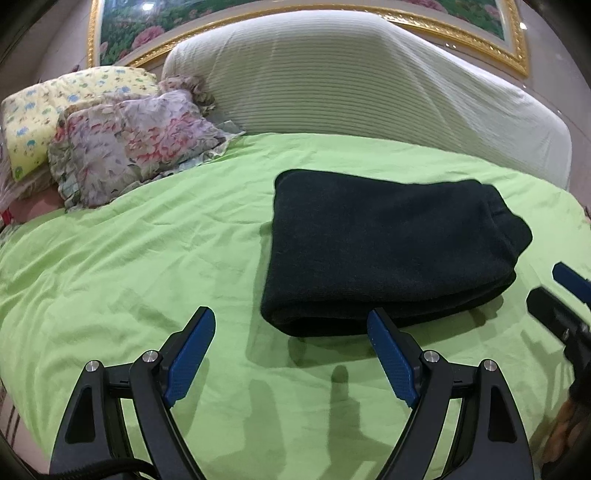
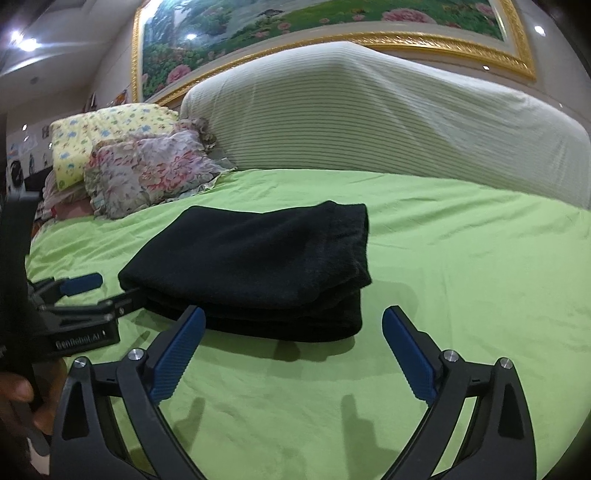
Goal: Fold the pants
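Note:
The black pants [image 1: 388,247] lie folded into a thick stacked rectangle on the green bedsheet [image 1: 129,266]. My left gripper [image 1: 291,317] stands open just in front of the bundle's near left corner, nothing between its blue pads. In the right wrist view the same pants [image 2: 251,269] rest ahead and slightly left. My right gripper [image 2: 293,317] is open wide at the near right edge of the bundle, its pads clear of the cloth. The left gripper [image 2: 92,291] shows at the left of that view, one finger tucked by the fold's edge.
A large striped white cushion [image 1: 351,81] stands against the headboard behind the pants. Two floral pillows [image 1: 122,147] lie at the back left. A gold-framed flower painting [image 2: 295,26] hangs above. A hand [image 2: 22,398] holds the left gripper's handle.

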`<state>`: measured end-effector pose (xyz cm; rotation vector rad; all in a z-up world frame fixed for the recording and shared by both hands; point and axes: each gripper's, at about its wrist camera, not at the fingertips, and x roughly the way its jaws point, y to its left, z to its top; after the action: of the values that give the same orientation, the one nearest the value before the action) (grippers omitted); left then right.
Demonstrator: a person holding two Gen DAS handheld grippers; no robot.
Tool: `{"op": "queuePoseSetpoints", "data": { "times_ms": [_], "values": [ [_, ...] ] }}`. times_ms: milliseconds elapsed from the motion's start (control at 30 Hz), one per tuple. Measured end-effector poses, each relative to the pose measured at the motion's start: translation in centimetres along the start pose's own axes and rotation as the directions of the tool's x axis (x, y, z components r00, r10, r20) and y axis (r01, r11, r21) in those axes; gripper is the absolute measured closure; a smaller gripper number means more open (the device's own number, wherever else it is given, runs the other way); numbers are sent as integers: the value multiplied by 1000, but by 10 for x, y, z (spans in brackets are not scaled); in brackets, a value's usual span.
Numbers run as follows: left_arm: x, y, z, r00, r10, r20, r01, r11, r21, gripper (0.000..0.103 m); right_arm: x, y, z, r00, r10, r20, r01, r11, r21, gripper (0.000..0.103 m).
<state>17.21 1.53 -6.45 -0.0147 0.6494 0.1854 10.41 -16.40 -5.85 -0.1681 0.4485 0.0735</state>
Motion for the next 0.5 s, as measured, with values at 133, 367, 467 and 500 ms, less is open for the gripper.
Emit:
{"op": "queuePoseSetpoints", "data": {
  "times_ms": [133,367,467,500],
  "values": [
    [1,-3,-2,1000,4,-2,-4,1000,13,18,2,-6,-1,1000,1,-9,0,1000,29,6],
    [-9,-1,-2,999,-14,38,14,1000,3,15,3,-3,-2,1000,-2,-19,2,1000,11,6],
    [-12,-3,0,999,-21,45,21,1000,6,14,5,-3,-2,1000,-1,-25,1,1000,7,6],
    [-13,-3,0,999,-20,48,20,1000,5,14,5,-3,-2,1000,-1,-28,2,1000,6,6]
  ]
}}
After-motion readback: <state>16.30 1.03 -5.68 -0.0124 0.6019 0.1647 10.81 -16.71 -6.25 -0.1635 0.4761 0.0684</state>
